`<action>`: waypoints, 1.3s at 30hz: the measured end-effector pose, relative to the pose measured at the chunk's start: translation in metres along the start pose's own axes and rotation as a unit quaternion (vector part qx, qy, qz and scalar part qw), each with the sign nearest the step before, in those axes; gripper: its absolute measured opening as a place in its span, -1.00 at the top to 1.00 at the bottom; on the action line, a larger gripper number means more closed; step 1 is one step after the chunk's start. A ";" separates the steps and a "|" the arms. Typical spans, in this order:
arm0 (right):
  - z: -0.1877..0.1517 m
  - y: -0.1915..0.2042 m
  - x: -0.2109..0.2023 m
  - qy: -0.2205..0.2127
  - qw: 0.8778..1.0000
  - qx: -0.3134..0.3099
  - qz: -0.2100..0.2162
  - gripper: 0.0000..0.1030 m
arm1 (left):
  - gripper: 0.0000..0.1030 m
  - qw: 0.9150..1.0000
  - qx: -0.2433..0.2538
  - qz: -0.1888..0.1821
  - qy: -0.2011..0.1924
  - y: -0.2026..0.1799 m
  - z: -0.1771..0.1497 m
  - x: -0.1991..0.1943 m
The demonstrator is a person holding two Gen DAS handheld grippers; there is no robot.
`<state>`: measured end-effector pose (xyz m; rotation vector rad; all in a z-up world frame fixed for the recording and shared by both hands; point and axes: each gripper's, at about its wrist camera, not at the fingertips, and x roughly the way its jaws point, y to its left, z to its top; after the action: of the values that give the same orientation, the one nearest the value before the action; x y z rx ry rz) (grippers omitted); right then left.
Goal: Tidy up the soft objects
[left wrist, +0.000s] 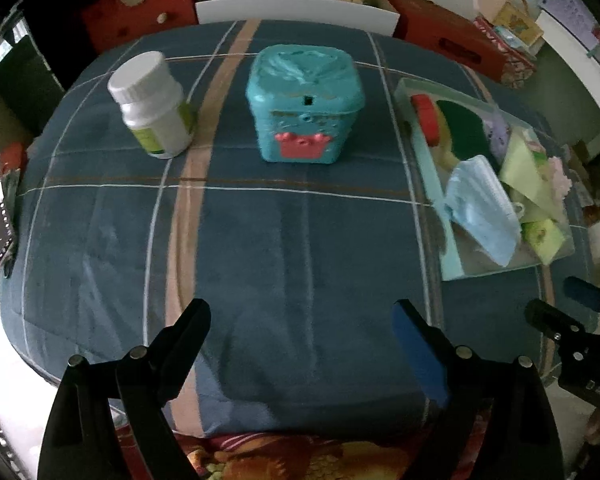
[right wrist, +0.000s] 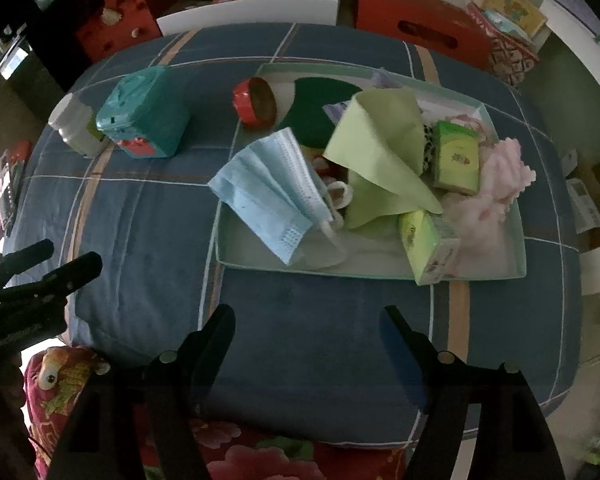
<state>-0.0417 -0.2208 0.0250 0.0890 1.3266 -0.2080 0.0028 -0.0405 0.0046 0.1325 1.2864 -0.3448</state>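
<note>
A pale green tray [right wrist: 380,270] on the blue plaid cloth holds a blue face mask [right wrist: 260,196], a light green cloth [right wrist: 380,140], two green tissue packs [right wrist: 456,156], a pink fluffy item [right wrist: 500,184] and a dark green sponge [right wrist: 316,112]. The tray also shows in the left wrist view [left wrist: 452,268], with the mask [left wrist: 480,208] hanging over its near edge. My left gripper [left wrist: 302,320] is open and empty above bare cloth. My right gripper [right wrist: 308,324] is open and empty, just short of the tray's near wall.
A teal box with a red crown [left wrist: 304,104] and a white bottle [left wrist: 152,104] stand on the cloth left of the tray. A red tape roll [right wrist: 254,100] lies at the tray's far left corner. Red boxes and bags crowd the floor beyond.
</note>
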 end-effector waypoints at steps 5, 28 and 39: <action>-0.003 0.006 0.001 -0.002 1.000 -0.005 -0.004 -0.51 | -0.78 1.000 0.000 0.007 -0.004 0.002 -0.002 -0.001; -0.003 0.003 0.008 0.005 1.000 0.006 -0.007 -0.51 | -0.78 0.999 0.015 0.034 -0.036 -0.003 -0.005 -0.007; -0.005 0.000 0.008 0.011 1.000 0.009 -0.012 -0.59 | -0.78 0.999 0.012 0.038 -0.030 -0.003 -0.008 -0.004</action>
<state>-0.0445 -0.2211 0.0156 0.0901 1.3485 -0.2398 -0.0063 -0.0406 0.0069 0.1903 1.2150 -0.2964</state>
